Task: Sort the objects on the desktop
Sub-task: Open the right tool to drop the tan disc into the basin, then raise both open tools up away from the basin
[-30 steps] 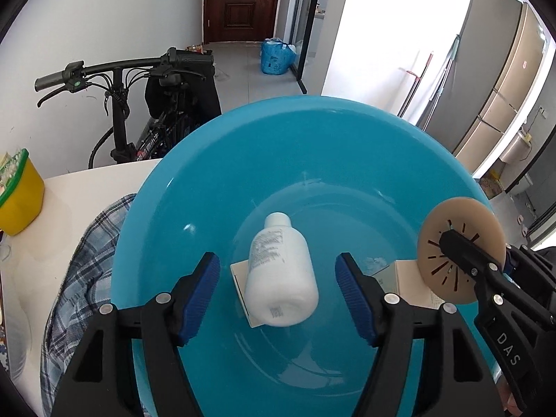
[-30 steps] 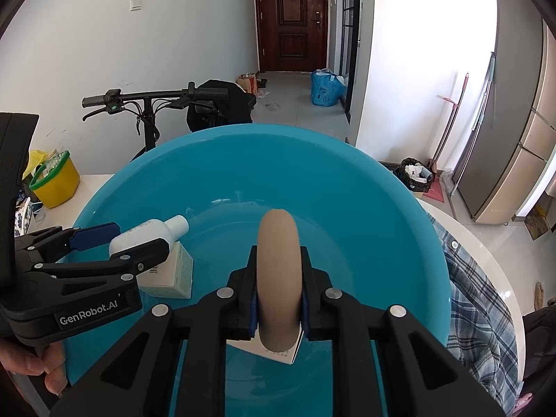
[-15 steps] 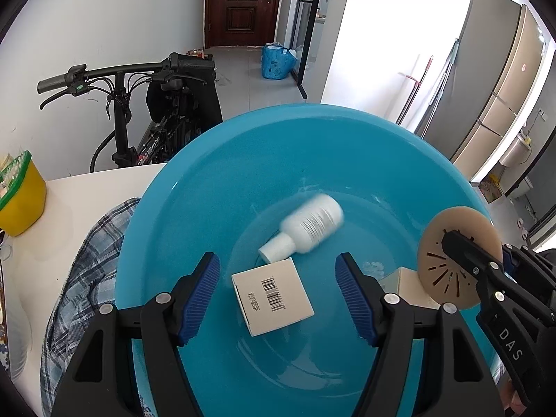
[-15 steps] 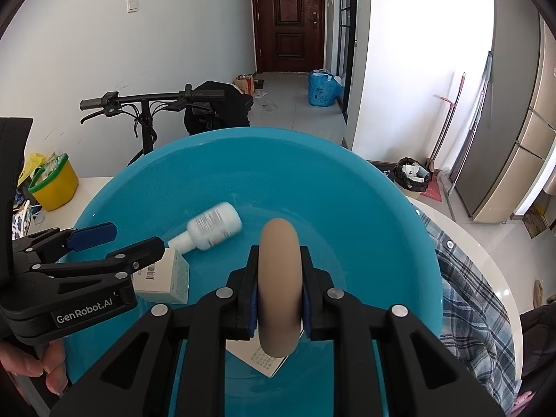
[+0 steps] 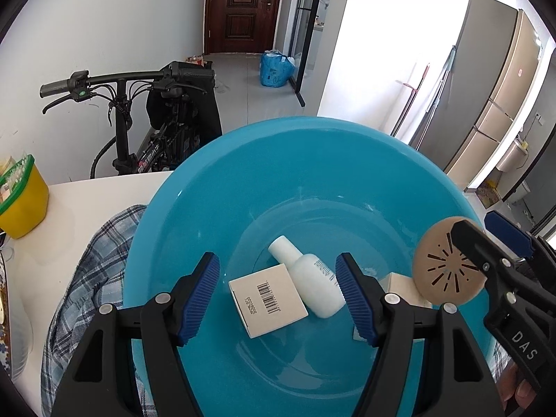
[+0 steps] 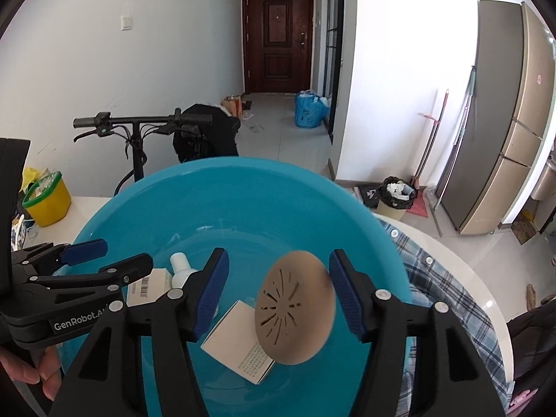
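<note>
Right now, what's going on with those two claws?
Right gripper opening, tan disc dropping free. Left gripper open, empty, over bottle in blue basin. Nothing blocking.

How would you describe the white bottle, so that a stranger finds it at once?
Look inside the big blue basin. On its bottom, the white bottle lies on its side against a white box with a barcode. It alone is rounded, with a cap.

Premises: a lived-in home.
Wooden entrance door (image 6: 277,38) at the hallway's end, tall fridge (image 6: 504,114) on the right, bicycle (image 5: 146,111) parked indoors against the wall, full bin (image 6: 396,193) on the tiled floor (household clutter throughout).
</note>
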Demonstrator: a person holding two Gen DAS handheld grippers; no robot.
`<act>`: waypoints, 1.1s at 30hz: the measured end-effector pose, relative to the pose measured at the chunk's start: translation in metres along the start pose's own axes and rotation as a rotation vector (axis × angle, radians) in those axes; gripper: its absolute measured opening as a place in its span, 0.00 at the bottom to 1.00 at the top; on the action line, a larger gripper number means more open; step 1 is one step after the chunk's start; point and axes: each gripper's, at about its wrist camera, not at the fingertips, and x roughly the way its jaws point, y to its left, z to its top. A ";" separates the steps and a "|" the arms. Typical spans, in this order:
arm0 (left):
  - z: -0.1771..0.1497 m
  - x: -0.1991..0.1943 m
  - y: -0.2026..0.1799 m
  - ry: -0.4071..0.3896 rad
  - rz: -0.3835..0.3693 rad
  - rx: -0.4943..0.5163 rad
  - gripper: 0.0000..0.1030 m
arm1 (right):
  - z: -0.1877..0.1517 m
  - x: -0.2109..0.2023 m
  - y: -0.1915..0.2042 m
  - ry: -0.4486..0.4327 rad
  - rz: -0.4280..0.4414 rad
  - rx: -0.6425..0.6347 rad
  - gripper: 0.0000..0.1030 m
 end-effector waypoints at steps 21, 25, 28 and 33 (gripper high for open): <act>-0.001 -0.098 -0.021 -0.327 0.015 0.081 0.71 | 0.015 -0.053 -0.007 -0.141 0.023 0.036 0.63; -0.008 -0.134 -0.028 -0.461 0.020 0.116 0.85 | 0.018 -0.076 -0.007 -0.199 0.015 0.038 0.63; -0.012 -0.158 -0.030 -0.525 0.013 0.124 0.85 | 0.020 -0.094 -0.006 -0.246 0.020 0.045 0.64; -0.019 -0.191 -0.031 -0.606 0.015 0.119 0.85 | 0.022 -0.131 -0.006 -0.342 0.013 0.053 0.73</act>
